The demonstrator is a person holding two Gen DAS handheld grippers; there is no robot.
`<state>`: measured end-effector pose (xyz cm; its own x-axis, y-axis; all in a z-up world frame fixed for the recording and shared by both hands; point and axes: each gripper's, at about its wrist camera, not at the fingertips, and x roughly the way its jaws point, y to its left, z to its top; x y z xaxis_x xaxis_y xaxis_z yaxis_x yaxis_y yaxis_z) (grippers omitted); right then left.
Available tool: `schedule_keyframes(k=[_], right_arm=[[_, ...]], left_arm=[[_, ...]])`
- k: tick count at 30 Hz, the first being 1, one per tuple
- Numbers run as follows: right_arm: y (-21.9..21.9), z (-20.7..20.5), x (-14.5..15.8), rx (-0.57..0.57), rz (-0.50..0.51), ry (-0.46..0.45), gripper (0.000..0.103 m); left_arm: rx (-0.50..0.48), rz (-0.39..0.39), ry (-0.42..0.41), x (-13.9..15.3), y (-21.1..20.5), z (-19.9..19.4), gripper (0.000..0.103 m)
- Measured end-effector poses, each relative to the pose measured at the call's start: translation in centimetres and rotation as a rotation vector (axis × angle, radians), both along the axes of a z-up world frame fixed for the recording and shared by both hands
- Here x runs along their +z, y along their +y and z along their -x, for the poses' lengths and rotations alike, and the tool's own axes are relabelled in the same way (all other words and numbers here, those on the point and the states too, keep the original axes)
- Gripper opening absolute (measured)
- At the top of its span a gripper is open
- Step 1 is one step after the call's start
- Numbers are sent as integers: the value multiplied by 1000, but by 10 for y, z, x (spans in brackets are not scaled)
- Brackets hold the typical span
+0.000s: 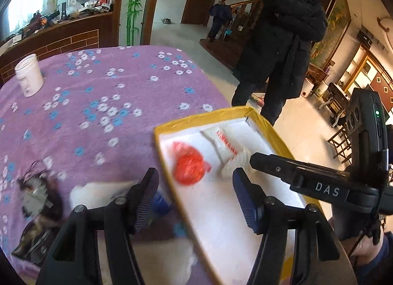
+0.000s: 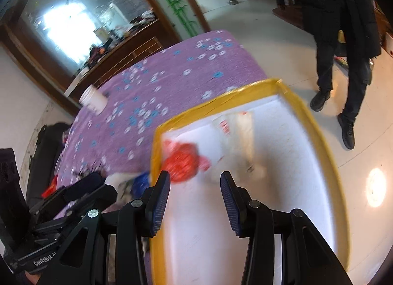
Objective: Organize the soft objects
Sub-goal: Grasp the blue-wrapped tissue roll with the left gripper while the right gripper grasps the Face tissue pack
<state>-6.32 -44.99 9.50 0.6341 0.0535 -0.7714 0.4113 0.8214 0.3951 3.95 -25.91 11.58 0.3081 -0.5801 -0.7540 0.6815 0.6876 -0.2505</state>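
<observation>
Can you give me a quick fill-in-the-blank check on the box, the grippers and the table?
1. The red bag lies inside the box with the ____ rim.
2. Both the left gripper and the right gripper are ____.
3. The white jar stands on the ____ floral cloth.

Missing words: yellow; open; purple

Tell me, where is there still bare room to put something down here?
Most of the purple flowered tablecloth lies bare between the white plastic jar and the yellow-rimmed white box. Inside the box, the near white floor is bare; its far end holds a red crumpled bag and a white packet. The near-left table corner is crowded with white wads and dark clutter.
</observation>
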Motion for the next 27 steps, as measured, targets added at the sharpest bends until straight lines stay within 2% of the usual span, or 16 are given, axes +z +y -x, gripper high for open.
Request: schedule_keyframes(k=[6, 10, 16, 21, 27], right_arm=[[60, 11, 0, 111, -8, -5, 46], [109, 16, -6, 216, -16, -3, 46], [181, 18, -32, 403, -55, 64, 49], [205, 15, -40, 453, -33, 102, 59], [222, 14, -38, 450, -35, 90, 63]], left_arm=[[21, -10, -4, 3, 67, 18, 62], [32, -32, 6, -5, 120, 33, 62], [96, -87, 20, -24, 210, 51, 64], [159, -172, 23, -47, 267, 52, 73], [177, -234, 22, -65, 290, 44, 81]])
